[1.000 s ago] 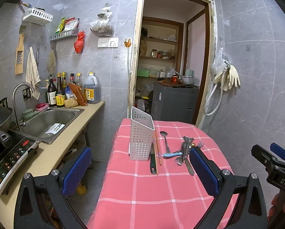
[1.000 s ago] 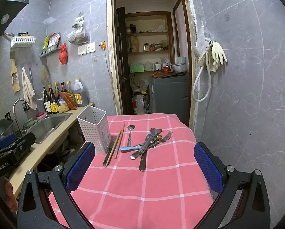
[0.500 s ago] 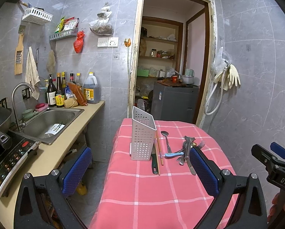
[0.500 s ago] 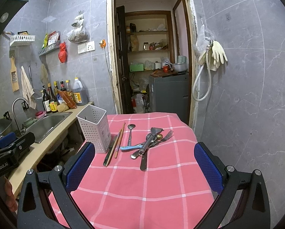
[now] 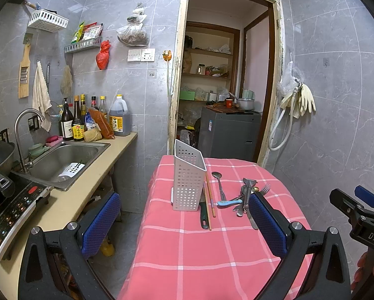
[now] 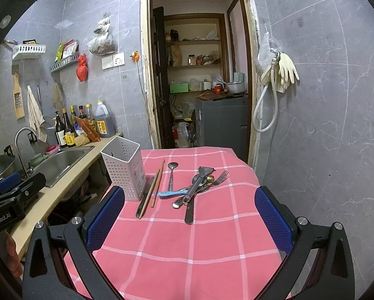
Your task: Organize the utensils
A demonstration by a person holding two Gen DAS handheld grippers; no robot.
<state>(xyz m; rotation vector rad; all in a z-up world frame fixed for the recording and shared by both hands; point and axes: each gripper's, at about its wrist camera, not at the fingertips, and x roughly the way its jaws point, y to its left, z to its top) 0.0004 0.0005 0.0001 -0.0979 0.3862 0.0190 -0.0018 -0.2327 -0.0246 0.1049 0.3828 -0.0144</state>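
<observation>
A white perforated utensil holder [image 5: 188, 181] [image 6: 124, 168] stands upright on the pink checked table [image 5: 199, 250] [image 6: 187, 245]. Right of it lie wooden chopsticks [image 6: 154, 187] [image 5: 210, 197] and a dark-handled knife [image 6: 144, 198]. Further right is a spoon [image 6: 171, 175] [image 5: 219, 183], then a heap of metal cutlery [image 6: 199, 183] [image 5: 245, 197] with a fork [image 6: 218, 178], a peeler and a blue-handled spoon [image 6: 172, 193]. My left gripper [image 5: 184, 221] hovers open before the holder. Held back over the near table, my right gripper [image 6: 189, 215] is open and empty too.
A beige counter with a steel sink [image 5: 61, 158], faucet, sauce bottles [image 5: 86, 120] and an induction cooker with a wok [image 5: 1, 200] runs along the left. Behind the table an open doorway [image 6: 199, 87] shows shelves and a grey appliance. Rubber gloves [image 6: 286, 71] hang on the right wall.
Both grippers have drifted slightly; the holder sits a little further right in the left wrist view. Nothing on the table has moved, and both grippers stay open.
</observation>
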